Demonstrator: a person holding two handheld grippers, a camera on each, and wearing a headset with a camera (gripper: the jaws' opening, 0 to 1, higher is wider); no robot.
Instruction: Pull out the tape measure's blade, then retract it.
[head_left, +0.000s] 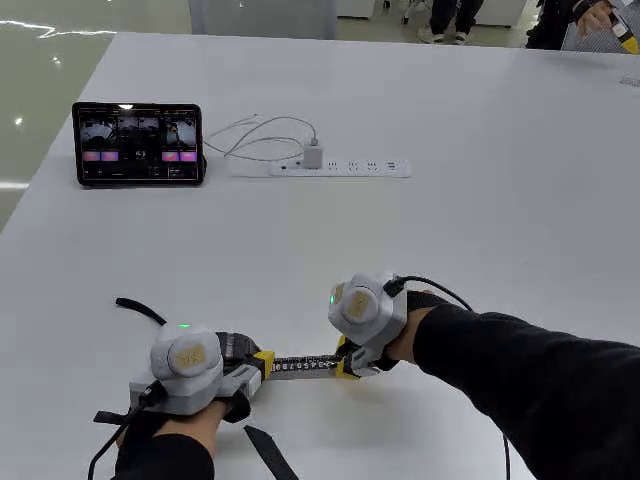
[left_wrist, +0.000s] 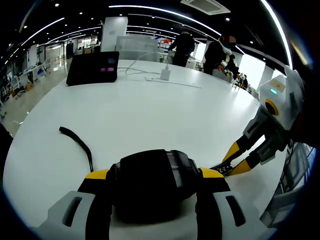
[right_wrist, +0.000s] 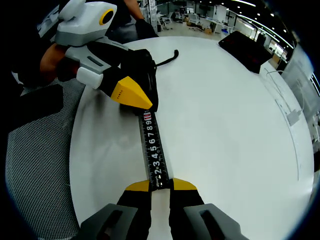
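On the table (head_left: 420, 250), left fingers (left_wrist: 96, 175) clamp the tape measure (left_wrist: 150, 182); right fingers (right_wrist: 138, 186) pinch its blade (right_wrist: 152, 147).

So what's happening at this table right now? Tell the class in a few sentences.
A person is working a tape measure with two hand-held grippers on a white table. The left gripper has its jaws shut around the black case. The right gripper pinches the tip of the blade, which is drawn out a short stretch between the two. Whether the blade is going out or back in cannot be told from this moment.
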